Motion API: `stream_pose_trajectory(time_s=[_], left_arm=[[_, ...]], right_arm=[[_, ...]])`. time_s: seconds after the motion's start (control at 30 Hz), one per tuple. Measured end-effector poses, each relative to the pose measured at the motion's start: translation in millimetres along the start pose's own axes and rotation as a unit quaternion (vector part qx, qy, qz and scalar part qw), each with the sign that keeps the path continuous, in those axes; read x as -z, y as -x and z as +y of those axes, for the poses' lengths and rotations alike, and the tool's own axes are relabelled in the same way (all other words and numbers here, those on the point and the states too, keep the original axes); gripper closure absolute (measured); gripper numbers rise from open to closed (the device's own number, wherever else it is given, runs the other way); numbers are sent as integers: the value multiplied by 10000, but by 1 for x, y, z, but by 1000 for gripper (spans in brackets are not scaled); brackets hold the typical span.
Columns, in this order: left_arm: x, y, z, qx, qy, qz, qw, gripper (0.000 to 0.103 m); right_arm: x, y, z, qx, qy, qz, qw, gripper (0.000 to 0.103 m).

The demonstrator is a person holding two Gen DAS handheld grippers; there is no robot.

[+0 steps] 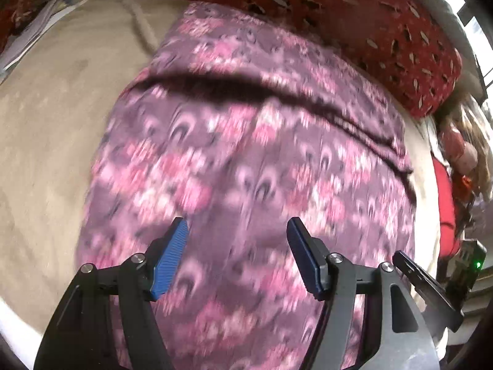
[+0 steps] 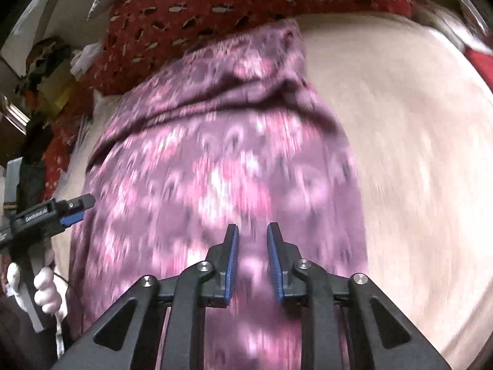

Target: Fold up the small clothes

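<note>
Purple cloth: a purple-and-pink floral garment [image 1: 246, 154] lies spread on a beige bedsheet [image 1: 55, 117], blurred in both views, with one dark fold ridge running across it
Far edge: the garment's top reaches a red patterned pillow [image 1: 354, 21] that lies along the back of the bed
Left gripper: the left gripper [image 1: 237, 231] hangs over the lower part of the garment, its blue ribbed pads set wide apart with bare cloth showing between them, gripping nothing
Right gripper: the right gripper [image 2: 252, 231] hangs over the garment's near half, its blue pads drawn narrow with a slim gap between them; cloth shows through the gap, but whether the pads touch it cannot be told
Only in the left view: white papers [image 1: 34, 30] at the bed's far left corner, a bright window [image 1: 474, 24] at upper right, a small device with a green light [image 1: 477, 265] at the right edge
Only in the right view: the left gripper [image 2: 77, 208] from the side, beside the garment's left edge, held by a pale gloved hand [image 2: 46, 286]; cluttered shelves [image 2: 49, 71] beyond the pillow [image 2: 246, 3]; a wide stretch of sheet [image 2: 416, 154] to the garment's [image 2: 215, 169] right
Writing: white lettering on the left gripper's body in the right view, too blurred to read
</note>
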State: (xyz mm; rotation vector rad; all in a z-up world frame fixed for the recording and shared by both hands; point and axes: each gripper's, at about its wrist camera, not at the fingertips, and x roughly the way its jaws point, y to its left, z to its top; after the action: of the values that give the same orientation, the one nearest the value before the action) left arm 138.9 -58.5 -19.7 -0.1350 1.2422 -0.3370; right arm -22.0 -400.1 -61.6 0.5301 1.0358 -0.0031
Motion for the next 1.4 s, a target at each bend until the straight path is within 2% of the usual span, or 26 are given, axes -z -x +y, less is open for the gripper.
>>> stream_pose_trajectory(time_s=[0.17, 0.27, 0.4, 0.47, 0.6, 0.7, 0.8, 0.87, 0.93, 1.03, 1.07, 1.1, 1.13, 1.17, 1.2, 1.3, 1.4], left_arm=[[30, 20, 8, -320, -157, 5, 9994, 37], [40, 34, 16, -446, -249, 0, 9987, 37], [52, 56, 59, -138, 6, 189, 9997, 37], [59, 62, 86, -36, 196, 308, 9993, 37], [89, 61, 131, 181, 566, 717, 9957, 37], [114, 50, 141, 591, 723, 1070, 9899, 37], [133, 40, 138, 1023, 779, 1375, 9821, 37], [136, 38, 131, 1107, 694, 1421, 9812, 37], [136, 38, 126, 1192, 650, 1443, 9802, 37], [134, 33, 118, 1236, 678, 1487, 9788, 37], [135, 32, 116, 1262, 670, 1524, 9779, 42], [136, 30, 114, 1268, 646, 1552, 9776, 67], [137, 28, 111, 1254, 549, 1658, 9766, 84], [138, 25, 108, 1269, 444, 1778, 9748, 98], [139, 26, 107, 1296, 399, 1814, 9740, 98], [134, 47, 103, 1553, 241, 1566, 9751, 98], [121, 73, 105, 2032, 328, 1251, 9706, 98]], right_arm=[[44, 23, -10, -107, -111, -27, 9999, 82], [58, 30, -9, -73, -109, 44, 9999, 79], [70, 53, -11, 48, -83, -104, 9999, 77], [78, 71, -24, 179, -144, -270, 9994, 66], [90, 87, -50, 338, -232, -285, 9988, 62], [105, 89, -67, 195, -422, -263, 9986, 62], [115, 85, -73, -131, -630, -187, 9978, 62], [121, 79, -71, -460, -630, -34, 9969, 57], [127, 74, -66, -701, -554, 139, 9959, 57], [135, 70, -54, -747, -194, 303, 9966, 58], [137, 69, -51, -742, -104, 346, 9966, 65], [139, 68, -48, -750, -2, 412, 9963, 71], [140, 67, -44, -776, 121, 515, 9956, 91], [141, 68, -40, -846, 224, 589, 9944, 94], [141, 71, -38, -889, 291, 577, 9939, 94], [136, 87, -27, -1305, 402, 365, 9900, 94], [123, 106, -24, -1837, 172, -16, 9828, 94]])
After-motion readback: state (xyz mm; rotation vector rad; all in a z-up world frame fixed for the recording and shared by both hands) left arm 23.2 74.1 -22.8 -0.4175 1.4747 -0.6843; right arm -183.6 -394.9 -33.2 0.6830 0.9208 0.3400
